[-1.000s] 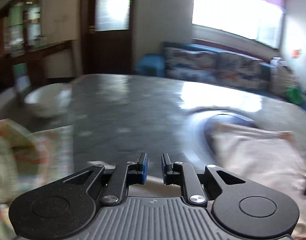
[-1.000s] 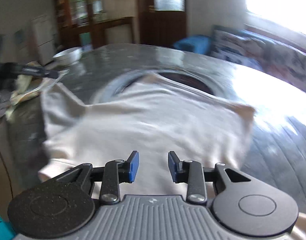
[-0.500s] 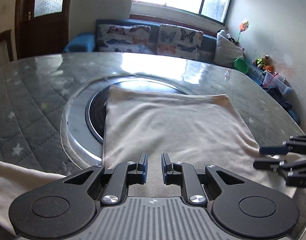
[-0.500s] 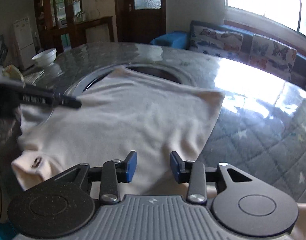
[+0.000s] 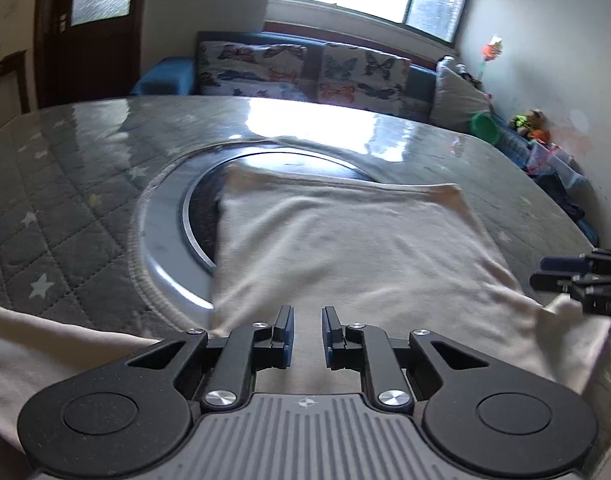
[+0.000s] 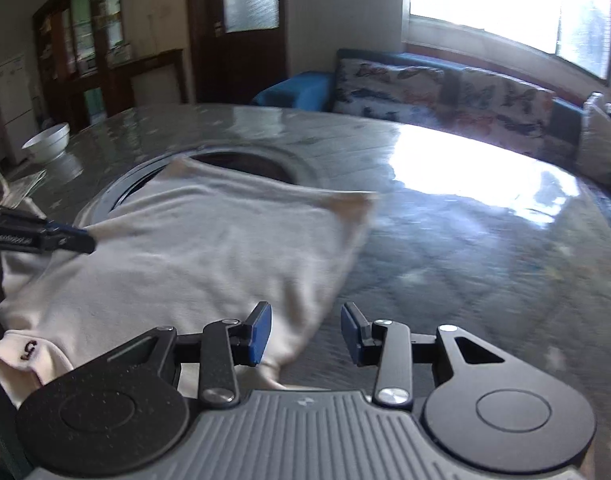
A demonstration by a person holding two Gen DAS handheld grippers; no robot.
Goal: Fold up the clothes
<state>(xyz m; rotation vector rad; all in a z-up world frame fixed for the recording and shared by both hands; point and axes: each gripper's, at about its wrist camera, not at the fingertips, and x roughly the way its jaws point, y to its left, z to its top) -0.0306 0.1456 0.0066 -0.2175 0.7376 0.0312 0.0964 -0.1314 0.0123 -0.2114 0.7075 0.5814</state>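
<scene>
Trouble, as I judge it, lies in the slick cover of the table point(image 5: 65, 208): the cream garment point(image 5: 345, 248) sits spread across the middle, its far edge over the round recessed ring point(image 5: 161, 240), and any tug could slide the whole piece instead of folding it. My left claw point(image 5: 304, 334) hovers over the near edge with its pads slightly parted and nothing between them. My right claw point(image 6: 305, 332) stands wider apart above the garment's near right corner, also holding nothing. A pinch there might catch only one layer, or miss the cloth altogether. The ring's lip could snag the far hem. A sleeve or end point(image 6: 21, 356) bearing a small dark mark trails off the near left. A white bowl point(image 6: 47, 140) and some cloth point(image 6: 9, 188) sit well clear at the far left; the butterfly sofa point(image 5: 305, 72) stands beyond.
</scene>
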